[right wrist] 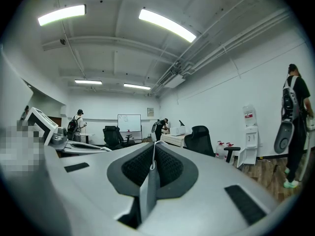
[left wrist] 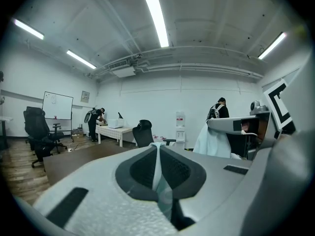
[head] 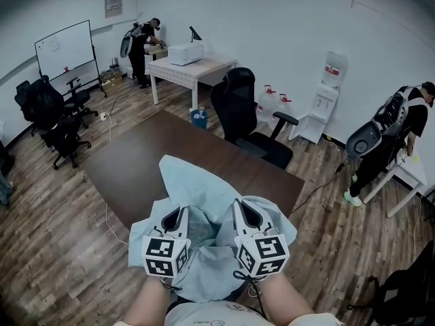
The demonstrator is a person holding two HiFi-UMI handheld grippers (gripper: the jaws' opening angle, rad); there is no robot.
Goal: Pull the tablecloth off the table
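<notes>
Tablecloth (head: 204, 195), bunched at the near edge of the desk (head: 136, 161), is pinched tight by the left claw (head: 181, 212) and right claw (head: 240, 206), so drawing both back evenly and level should clear it without snagging.

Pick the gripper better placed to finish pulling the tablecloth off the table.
Left, marginally. Both left gripper and right gripper clamp the tablecloth, but its tail on the table lies ahead of the left.
</notes>
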